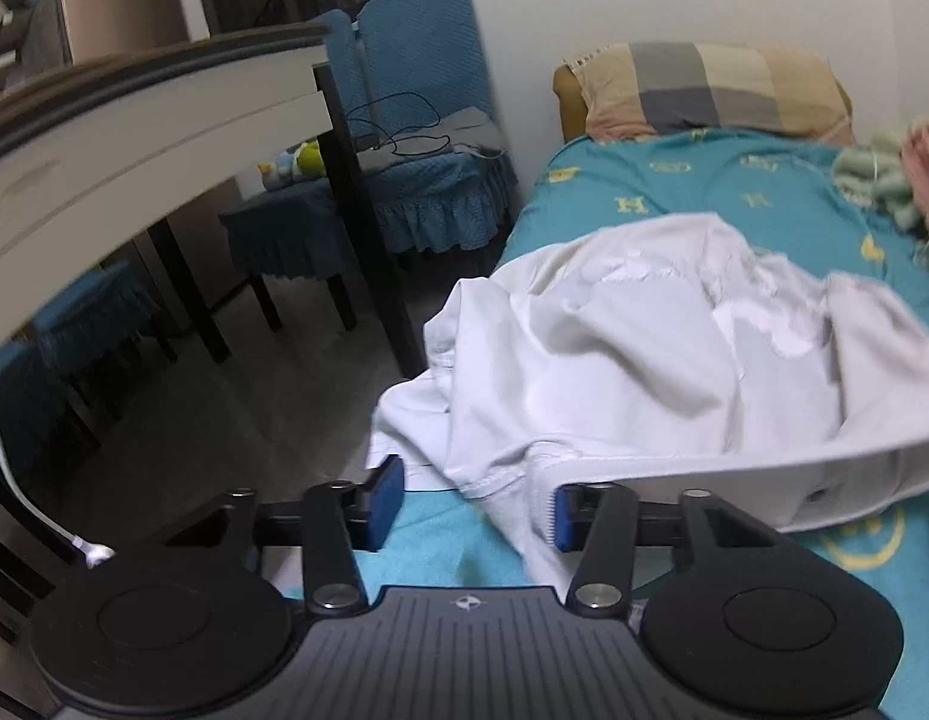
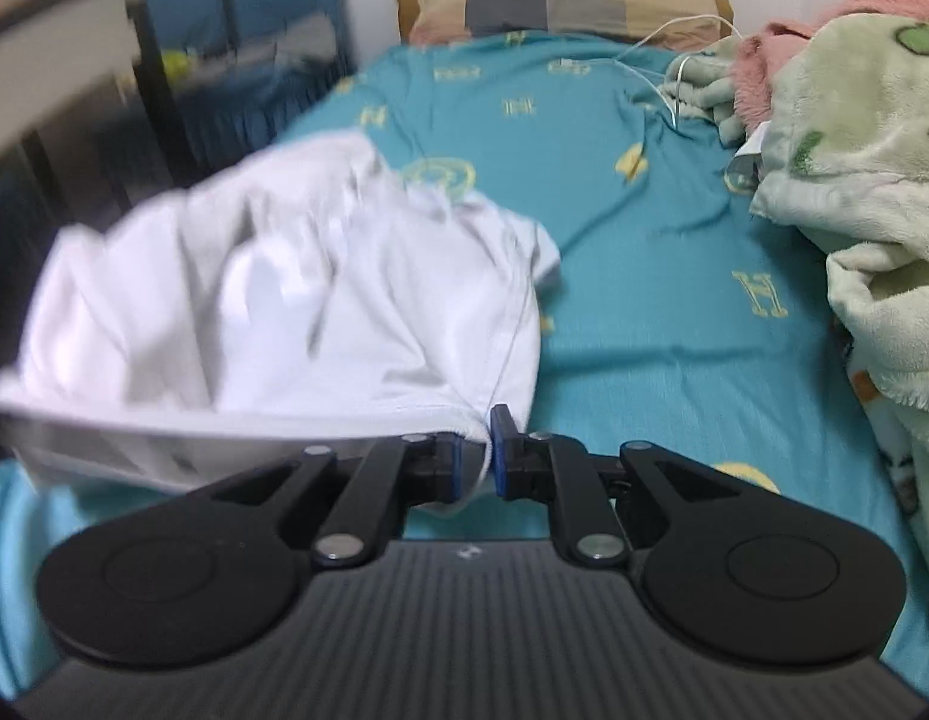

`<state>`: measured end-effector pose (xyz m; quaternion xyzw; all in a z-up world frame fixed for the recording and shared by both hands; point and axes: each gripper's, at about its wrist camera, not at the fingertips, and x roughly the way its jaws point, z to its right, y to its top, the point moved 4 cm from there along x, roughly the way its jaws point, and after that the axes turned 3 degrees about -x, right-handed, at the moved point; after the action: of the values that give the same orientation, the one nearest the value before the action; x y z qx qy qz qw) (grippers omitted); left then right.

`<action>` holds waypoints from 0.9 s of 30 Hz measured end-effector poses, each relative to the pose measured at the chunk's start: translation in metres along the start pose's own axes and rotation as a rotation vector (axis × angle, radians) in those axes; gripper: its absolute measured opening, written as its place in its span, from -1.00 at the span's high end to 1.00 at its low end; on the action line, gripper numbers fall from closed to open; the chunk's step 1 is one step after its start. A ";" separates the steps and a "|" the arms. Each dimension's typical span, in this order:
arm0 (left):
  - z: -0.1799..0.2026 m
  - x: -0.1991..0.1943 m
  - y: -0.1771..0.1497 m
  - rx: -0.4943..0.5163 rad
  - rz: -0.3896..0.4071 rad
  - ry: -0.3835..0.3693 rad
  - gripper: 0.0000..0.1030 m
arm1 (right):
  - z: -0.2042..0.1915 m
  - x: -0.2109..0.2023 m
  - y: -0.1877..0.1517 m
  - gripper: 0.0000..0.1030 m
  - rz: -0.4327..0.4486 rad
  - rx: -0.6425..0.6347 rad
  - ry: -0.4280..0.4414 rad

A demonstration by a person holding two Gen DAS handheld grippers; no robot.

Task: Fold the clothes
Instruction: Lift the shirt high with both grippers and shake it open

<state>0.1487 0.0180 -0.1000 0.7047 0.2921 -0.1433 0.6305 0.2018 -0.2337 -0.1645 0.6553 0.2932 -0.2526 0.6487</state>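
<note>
A white garment (image 1: 644, 348) lies bunched on the teal bed sheet (image 1: 704, 180), partly hanging over the bed's left edge. My left gripper (image 1: 473, 504) is open, its jaws wide apart, with the garment's hem lying between the blue pads (image 1: 383, 498). In the right wrist view the same white garment (image 2: 272, 312) is stretched to the left. My right gripper (image 2: 477, 456) is shut on the garment's hem corner, with cloth pinched between its blue pads.
A plaid pillow (image 1: 710, 90) lies at the bed's head. A green and pink blanket pile (image 2: 854, 180) fills the bed's right side, with a white cable (image 2: 674, 60). A table (image 1: 134, 138) and blue-covered chairs (image 1: 416, 120) stand left of the bed.
</note>
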 end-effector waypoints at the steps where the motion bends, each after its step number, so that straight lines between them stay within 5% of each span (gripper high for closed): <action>1: -0.001 -0.003 0.002 -0.015 0.009 -0.009 0.29 | -0.002 0.001 -0.004 0.76 -0.008 -0.014 -0.013; 3: -0.002 -0.008 0.006 -0.045 0.028 -0.028 0.75 | -0.001 -0.006 -0.001 0.77 0.059 0.013 -0.036; 8: -0.014 -0.052 0.040 -0.125 0.190 -0.076 0.92 | 0.001 -0.060 0.023 0.79 0.392 0.081 -0.118; 18: -0.071 -0.226 0.189 -0.262 0.599 -0.173 0.94 | -0.006 -0.259 0.131 0.81 0.817 0.130 -0.102; 22: -0.105 -0.310 0.252 -0.318 0.677 -0.225 0.94 | -0.008 -0.353 0.173 0.81 0.941 0.140 -0.065; 27: -0.134 -0.428 0.299 -0.254 0.805 -0.240 0.94 | -0.017 -0.474 0.196 0.81 1.079 0.114 -0.026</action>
<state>-0.0340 0.0393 0.4070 0.6576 -0.0658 0.0703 0.7472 0.0088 -0.2408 0.3109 0.7439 -0.1069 0.0926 0.6531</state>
